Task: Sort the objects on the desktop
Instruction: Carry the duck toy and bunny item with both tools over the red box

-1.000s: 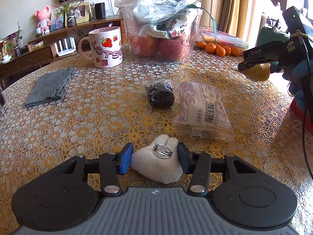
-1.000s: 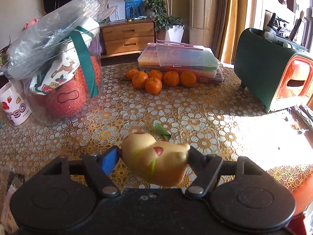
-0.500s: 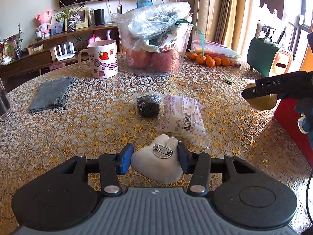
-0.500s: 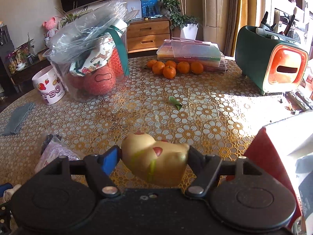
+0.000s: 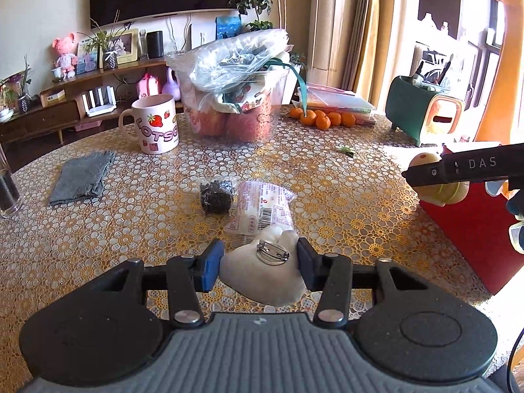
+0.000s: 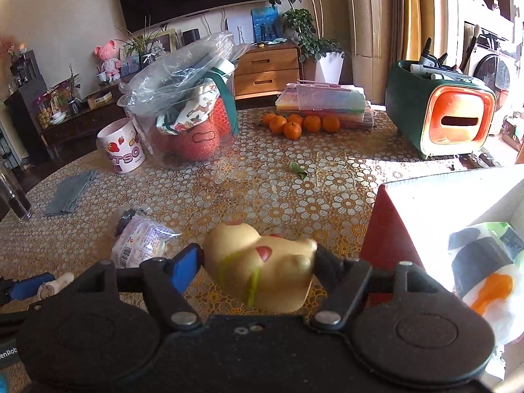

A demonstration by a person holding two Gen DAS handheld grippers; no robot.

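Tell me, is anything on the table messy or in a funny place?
A little. One green leaf lies loose on the tablecloth, away from the oranges. The clear tub is overstuffed, with a crumpled plastic bag bulging out the top. Nothing looks spilled or broken.

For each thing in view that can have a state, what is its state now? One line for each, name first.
left gripper: shut on the white plush badge, pin side up.
right gripper: shut on the yellow toy.
red box: open, a toy already inside.
mug: upright.
grey cloth: folded, flat on the table.
clear tub: full, bag on top.
snack packet: lying flat.
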